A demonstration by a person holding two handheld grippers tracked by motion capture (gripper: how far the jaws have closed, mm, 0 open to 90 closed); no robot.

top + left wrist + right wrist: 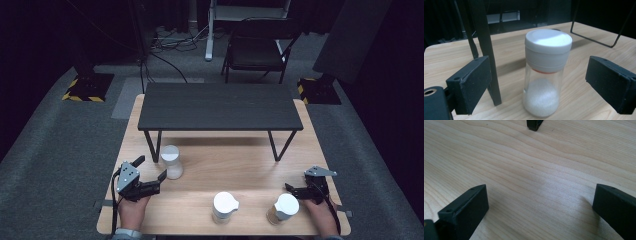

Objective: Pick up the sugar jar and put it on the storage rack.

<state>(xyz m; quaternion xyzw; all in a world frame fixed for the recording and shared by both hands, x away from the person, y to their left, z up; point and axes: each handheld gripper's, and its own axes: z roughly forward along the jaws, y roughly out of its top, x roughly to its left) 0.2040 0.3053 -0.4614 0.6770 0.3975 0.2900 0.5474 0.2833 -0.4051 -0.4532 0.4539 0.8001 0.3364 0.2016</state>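
I see shaker point(546, 72) centred between wide-apart jaws of left gripper point(539, 87), untouched; shelf leg point(485, 50) beside it; right gripper point(541, 212) spread over bare surface point(529, 165).

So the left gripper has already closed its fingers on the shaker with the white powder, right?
Not closed: the left gripper is open, its fingers standing apart on either side of the shaker without touching it, as the left gripper view shows. It does hold white powder.
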